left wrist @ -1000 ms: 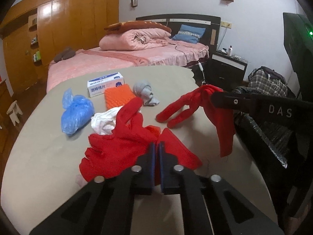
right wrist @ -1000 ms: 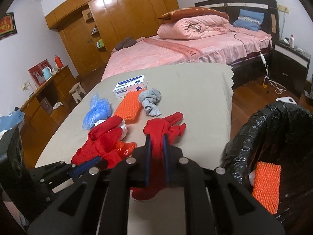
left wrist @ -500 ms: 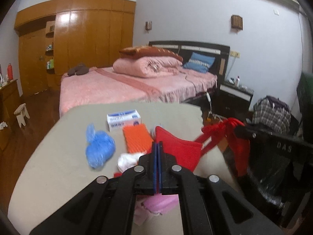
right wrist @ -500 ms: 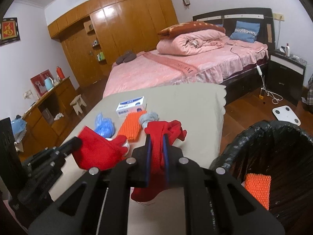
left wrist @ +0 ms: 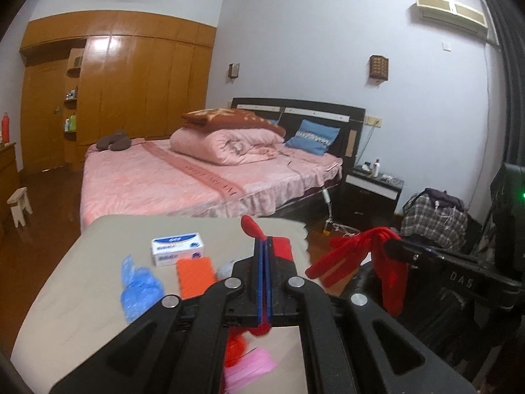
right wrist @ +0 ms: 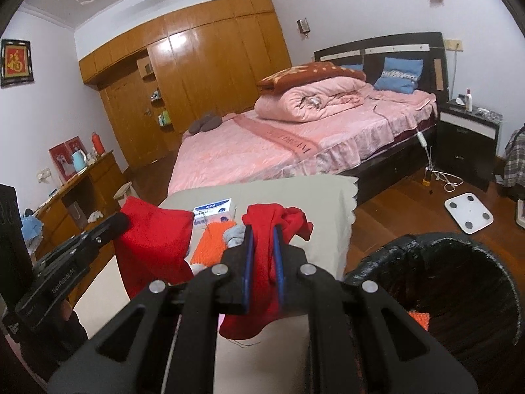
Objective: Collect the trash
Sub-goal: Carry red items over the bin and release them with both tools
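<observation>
two hand-held grippers (left wrist: 264, 275) (right wrist: 261, 262) — two red gloves (left wrist: 282, 246) (right wrist: 262, 282), one each

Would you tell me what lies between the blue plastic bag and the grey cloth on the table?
An orange scrubber lies between the blue plastic bag and grey cloth, seen in the left wrist view.

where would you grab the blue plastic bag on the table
Take the blue plastic bag by its thin twisted tip, which sticks up at the far end toward the white box. Come from above, jaws across the tip: the rest is a low, loose crumple on the table, beside the orange sponge.
</observation>
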A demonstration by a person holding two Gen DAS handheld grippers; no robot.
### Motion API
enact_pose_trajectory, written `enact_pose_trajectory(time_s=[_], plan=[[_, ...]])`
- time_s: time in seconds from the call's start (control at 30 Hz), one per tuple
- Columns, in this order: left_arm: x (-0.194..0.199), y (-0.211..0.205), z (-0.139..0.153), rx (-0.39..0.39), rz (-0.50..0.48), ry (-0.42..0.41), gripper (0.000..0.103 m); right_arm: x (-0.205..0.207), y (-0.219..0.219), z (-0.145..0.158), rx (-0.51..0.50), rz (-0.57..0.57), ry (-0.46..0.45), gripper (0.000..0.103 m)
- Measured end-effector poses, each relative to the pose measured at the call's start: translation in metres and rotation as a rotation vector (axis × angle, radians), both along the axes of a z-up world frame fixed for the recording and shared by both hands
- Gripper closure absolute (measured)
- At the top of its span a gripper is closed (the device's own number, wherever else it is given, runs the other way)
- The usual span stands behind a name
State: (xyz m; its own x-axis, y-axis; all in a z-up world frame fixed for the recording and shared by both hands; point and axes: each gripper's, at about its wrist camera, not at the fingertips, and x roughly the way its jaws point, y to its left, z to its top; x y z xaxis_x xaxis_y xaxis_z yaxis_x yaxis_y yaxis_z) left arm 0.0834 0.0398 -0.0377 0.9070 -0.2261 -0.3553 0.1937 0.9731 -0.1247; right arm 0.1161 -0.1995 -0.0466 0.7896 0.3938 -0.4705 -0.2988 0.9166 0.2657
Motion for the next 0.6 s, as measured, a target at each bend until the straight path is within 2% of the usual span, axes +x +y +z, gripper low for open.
enact_pose_trajectory(time_s=[0.6], plan=[[0.004,-0.082,0.044,-0.081,-0.224,-0.086,0.102,-0.024,-0.086,0.025,-0.038,-0.184,-0.057,0.092]])
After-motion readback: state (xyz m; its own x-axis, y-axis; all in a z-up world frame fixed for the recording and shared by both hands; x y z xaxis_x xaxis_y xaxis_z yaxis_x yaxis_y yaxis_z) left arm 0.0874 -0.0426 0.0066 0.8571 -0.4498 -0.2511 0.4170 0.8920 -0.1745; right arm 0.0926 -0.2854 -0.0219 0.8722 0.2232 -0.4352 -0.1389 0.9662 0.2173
